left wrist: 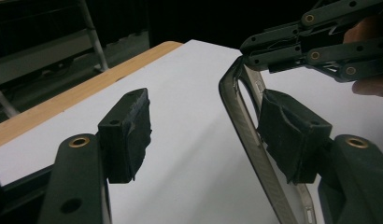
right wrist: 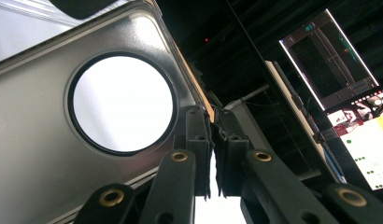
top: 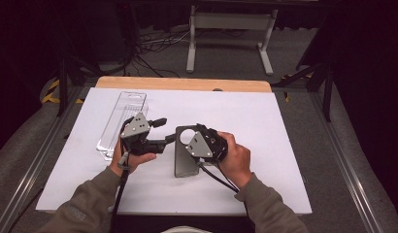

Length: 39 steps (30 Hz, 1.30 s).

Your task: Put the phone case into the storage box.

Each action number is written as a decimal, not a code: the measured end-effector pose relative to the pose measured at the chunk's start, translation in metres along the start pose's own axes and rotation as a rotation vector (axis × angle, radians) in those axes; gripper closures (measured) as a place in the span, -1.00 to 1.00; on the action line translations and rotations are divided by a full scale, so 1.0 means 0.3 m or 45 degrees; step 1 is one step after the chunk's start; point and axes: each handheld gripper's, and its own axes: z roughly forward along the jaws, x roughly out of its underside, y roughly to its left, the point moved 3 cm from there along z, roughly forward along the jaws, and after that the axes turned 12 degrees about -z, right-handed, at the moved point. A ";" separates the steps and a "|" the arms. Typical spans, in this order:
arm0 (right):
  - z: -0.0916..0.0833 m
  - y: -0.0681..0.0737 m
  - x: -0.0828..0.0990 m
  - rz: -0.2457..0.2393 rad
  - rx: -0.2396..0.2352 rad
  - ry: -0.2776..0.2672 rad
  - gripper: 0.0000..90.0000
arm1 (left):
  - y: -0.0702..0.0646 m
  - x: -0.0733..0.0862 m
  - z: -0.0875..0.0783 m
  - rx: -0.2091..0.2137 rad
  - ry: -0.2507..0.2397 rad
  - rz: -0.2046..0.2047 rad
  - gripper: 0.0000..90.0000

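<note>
A white sheet (top: 265, 145) covers the table. Left of the phone case (top: 183, 160) lies a clear plastic pack (top: 120, 121), well apart from it. The grey case with its round hole sits near the sheet's middle, one edge lifted. The right gripper (top: 185, 138) is clamped on the case's rim beside the hole. The left gripper (left wrist: 203, 135) straddles the opposite rim, jaws apart, one pad (left wrist: 292, 135) touching it.
</note>
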 end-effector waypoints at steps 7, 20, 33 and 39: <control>-0.007 0.008 -0.013 -0.024 0.043 -0.018 0.91 | -0.006 -0.002 0.018 0.025 0.011 -0.009 -0.05; -0.022 0.020 -0.030 -0.089 0.148 -0.031 0.88 | -0.014 -0.012 0.029 -0.004 0.020 0.020 0.67; -0.027 0.035 -0.048 -0.138 0.170 -0.041 0.89 | -0.017 -0.024 0.015 -0.067 -0.028 0.035 0.81; -0.035 0.029 -0.048 -0.095 0.167 -0.089 0.71 | -0.018 -0.023 0.005 -0.062 -0.044 0.016 0.82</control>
